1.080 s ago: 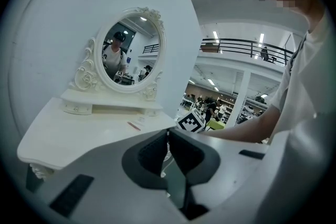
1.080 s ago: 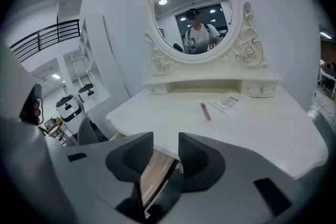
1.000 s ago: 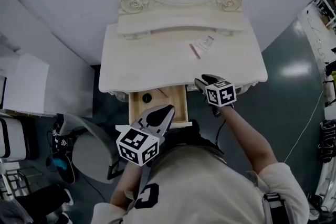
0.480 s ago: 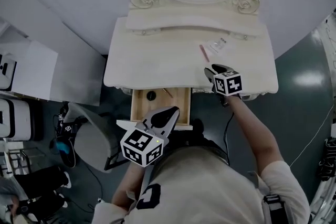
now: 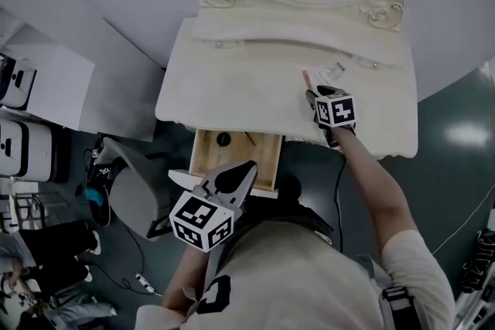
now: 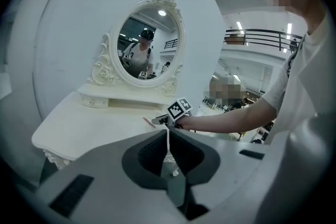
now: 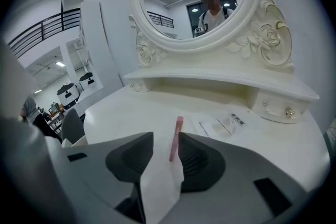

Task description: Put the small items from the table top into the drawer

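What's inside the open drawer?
A small dark round thing and a thin stick lie in the drawer. The left gripper covers its front part.

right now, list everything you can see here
table: one, cream, centre
mirror: one, cream frame, back of table
drawer: one, wood, open under the table front
pink stick: one, pink, table top right
packet: one, clear, right of the pink stick
round item: one, black, in drawer
thin stick: one, dark, in drawer
chair: one, grey, left of drawer
left gripper: one, grey, shut, over drawer
right gripper: one, grey, open, at pink stick
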Demonstrator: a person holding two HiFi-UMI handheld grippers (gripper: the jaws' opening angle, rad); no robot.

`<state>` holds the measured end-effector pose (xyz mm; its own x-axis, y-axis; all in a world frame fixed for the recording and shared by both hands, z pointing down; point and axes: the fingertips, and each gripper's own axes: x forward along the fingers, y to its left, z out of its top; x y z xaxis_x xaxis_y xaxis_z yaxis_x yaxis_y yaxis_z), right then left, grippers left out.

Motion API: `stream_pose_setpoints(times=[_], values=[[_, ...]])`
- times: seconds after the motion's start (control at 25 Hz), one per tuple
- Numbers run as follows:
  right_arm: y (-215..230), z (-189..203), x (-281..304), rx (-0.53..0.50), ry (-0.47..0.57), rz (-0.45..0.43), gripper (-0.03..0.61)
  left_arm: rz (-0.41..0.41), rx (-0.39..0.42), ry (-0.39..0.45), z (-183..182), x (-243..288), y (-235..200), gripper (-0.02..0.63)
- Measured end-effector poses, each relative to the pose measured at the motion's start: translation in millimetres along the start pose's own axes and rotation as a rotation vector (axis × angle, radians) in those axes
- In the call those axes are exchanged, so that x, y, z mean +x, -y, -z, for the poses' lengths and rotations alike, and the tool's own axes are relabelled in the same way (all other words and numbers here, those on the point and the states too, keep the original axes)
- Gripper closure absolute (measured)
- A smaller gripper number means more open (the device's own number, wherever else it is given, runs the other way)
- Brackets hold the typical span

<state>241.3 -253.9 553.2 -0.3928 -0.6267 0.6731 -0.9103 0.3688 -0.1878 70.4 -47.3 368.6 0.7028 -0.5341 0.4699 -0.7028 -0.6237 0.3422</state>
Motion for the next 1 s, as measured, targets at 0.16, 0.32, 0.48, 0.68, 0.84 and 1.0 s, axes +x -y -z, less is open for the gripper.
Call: stream_pose_setpoints(times=[0.16, 0.32, 0.48, 0.68, 0.84, 1.0], values=[[8.4, 7.4, 16.7, 0.008, -0.043, 0.004, 0.417, -0.036, -0.019, -0.002, 3.2, 0.7, -3.2, 0.548], [16.3, 15.4, 30.5, -0.021, -0.096, 0.04, 0.416, -0.066, -0.04, 0.002, 4.0, 1.8, -8.8, 0.548], [18.8, 19.4, 35.6, -0.049, -0.113, 0.051, 0.42, -0.084, -0.045, 0.007, 2.5, 5.0, -14.4, 0.547], [21.0, 19.8, 36.3, -0.084, -0.126, 0.071, 0.448, -0.086, -0.053, 0.015, 2.3, 3.1, -19.0, 0.548], [19.1, 19.9, 37.6, -0.083, -0.127, 0.08, 0.451, -0.085, -0.053, 0.019, 1.9, -2.7, -22.5, 0.548], [26.4, 20.3, 34.8, -0.047, -0.116, 0.082, 0.496, -0.082, -0.063, 0.03, 2.0, -9.9, -26.6, 0.546]])
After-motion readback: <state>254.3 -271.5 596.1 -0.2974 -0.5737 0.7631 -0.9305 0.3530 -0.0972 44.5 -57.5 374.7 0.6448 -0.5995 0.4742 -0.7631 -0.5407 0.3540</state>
